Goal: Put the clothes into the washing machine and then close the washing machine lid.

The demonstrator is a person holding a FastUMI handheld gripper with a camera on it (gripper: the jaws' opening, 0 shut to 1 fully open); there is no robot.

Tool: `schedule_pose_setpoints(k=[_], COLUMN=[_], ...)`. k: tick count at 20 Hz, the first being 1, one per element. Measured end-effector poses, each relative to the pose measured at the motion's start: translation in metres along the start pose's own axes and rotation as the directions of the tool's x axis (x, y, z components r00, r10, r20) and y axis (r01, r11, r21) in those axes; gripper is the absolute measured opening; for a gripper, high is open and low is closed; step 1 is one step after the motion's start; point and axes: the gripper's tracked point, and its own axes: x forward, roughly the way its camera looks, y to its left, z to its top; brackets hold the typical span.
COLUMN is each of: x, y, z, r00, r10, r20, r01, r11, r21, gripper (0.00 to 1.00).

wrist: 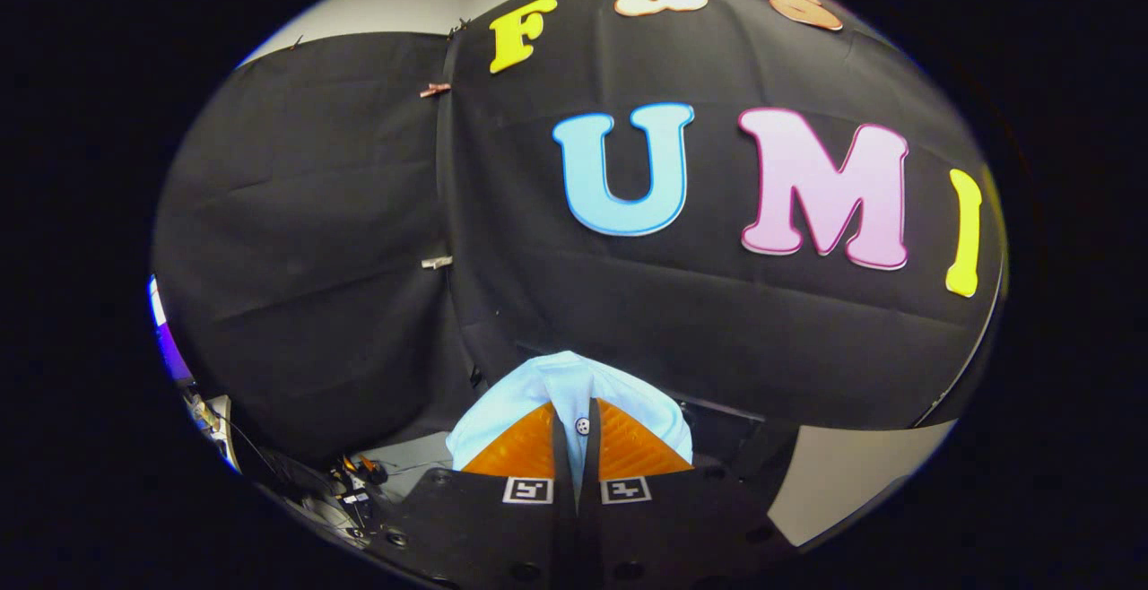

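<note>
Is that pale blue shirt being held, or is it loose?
Held. The gripper is shut on the shirt: both fingers press a fold with a button between them, and the cloth bunches up just beyond the tips.

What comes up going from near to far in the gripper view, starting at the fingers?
Gripper, its fingers shut on a light blue shirt with a button between them → the black cloth wall beyond.

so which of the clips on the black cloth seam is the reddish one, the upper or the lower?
The upper clip is reddish; the lower clip is pale. Both lie far beyond the claw, shut on the light blue garment.
</note>
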Motion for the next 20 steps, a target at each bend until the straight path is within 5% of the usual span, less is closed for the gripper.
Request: schedule_pose_setpoints(k=[9, 20], x=[0.075, 0.096], y=[-0.005, -0.008], z=[-0.081, -0.149], r00=[0.982, 0.933], r10=[0.033, 0.003], r20=[-0.188, -0.360], r01=[-0.030, -0.030], r11=[0.999, 0.997], r21=[0.019, -0.070], gripper=[0.05, 0.05])
